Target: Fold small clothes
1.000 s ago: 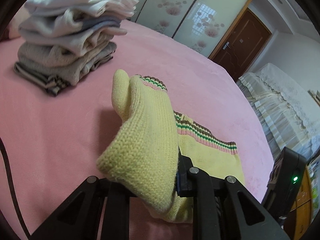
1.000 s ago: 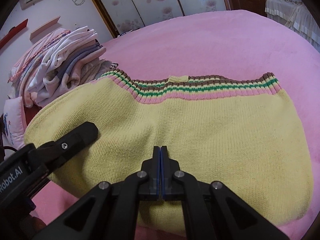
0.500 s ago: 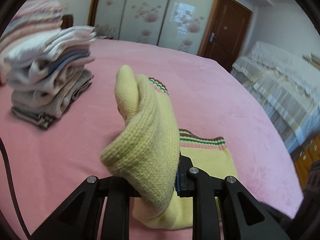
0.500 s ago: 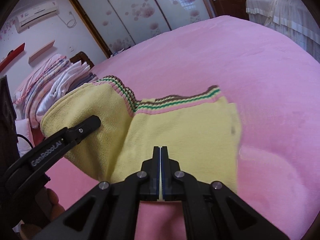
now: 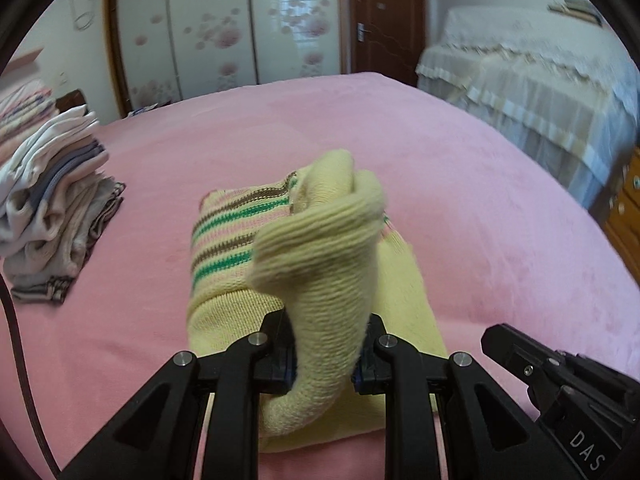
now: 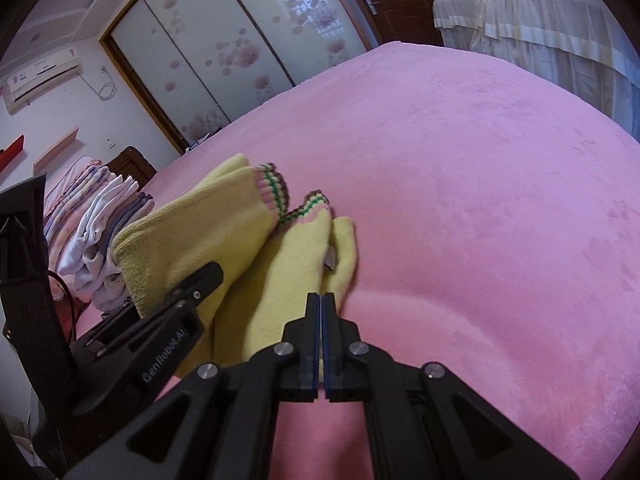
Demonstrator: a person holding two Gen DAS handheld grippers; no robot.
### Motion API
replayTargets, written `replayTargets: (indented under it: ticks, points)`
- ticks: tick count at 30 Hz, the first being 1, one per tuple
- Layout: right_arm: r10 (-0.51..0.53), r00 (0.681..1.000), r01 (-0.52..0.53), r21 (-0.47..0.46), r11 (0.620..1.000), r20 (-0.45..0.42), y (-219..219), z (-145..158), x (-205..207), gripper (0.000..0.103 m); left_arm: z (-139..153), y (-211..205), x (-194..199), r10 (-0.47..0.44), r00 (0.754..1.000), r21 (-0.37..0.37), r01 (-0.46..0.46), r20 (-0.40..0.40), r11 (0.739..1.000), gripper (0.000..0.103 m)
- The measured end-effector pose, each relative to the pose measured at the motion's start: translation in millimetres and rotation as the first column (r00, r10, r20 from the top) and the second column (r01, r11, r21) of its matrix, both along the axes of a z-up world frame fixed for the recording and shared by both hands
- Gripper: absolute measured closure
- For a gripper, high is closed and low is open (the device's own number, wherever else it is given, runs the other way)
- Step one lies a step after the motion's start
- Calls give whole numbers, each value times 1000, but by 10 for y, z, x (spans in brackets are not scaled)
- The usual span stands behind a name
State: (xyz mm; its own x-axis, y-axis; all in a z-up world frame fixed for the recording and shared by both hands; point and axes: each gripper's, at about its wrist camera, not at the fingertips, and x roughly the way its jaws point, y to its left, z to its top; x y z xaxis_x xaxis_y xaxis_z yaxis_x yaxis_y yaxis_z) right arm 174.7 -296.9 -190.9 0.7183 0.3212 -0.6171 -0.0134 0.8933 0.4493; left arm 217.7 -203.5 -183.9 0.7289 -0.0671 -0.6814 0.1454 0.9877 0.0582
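1. Our left fingers (image 5: 324, 354) are pinched narrow on a thick bunched fold of the pale yellow knitted baby garment with pink, green and brown striped ribbing (image 5: 280, 264). Our right fingers (image 6: 321, 322) are pressed fully together right at its near edge; can't tell if any knit is actually caught between them.
2. The garment sits half folded on the pink fleece bed cover (image 6: 480, 184), one flap lifted over the rest. The stack of folded small clothes (image 5: 52, 208) is off to the left, well apart.
3. Handling-wise it looks soft, light and floppy, chunky enough to spring back, so we'd say grab by the doubled edge or corner, not the middle.
4. Both grippers sit side by side, angled down at the bed.
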Motion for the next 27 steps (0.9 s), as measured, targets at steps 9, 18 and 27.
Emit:
replayTargets:
  ticks: [9,18,27]
  points:
    - [-33,999,34,8,999,-21,-171,-86,-85,103,-36,-168,-166,-88,996,-4,88,-13,996,73]
    - [-31,1000,31,-7,1000,2,-225,93,-124,103,4,-31,-502,-190,981,-125,185,-28,975,59]
    - [111,994,-111,3,994,26,-24,501,126,98,367,705,-750,-76,997,-270,75,7,960,48]
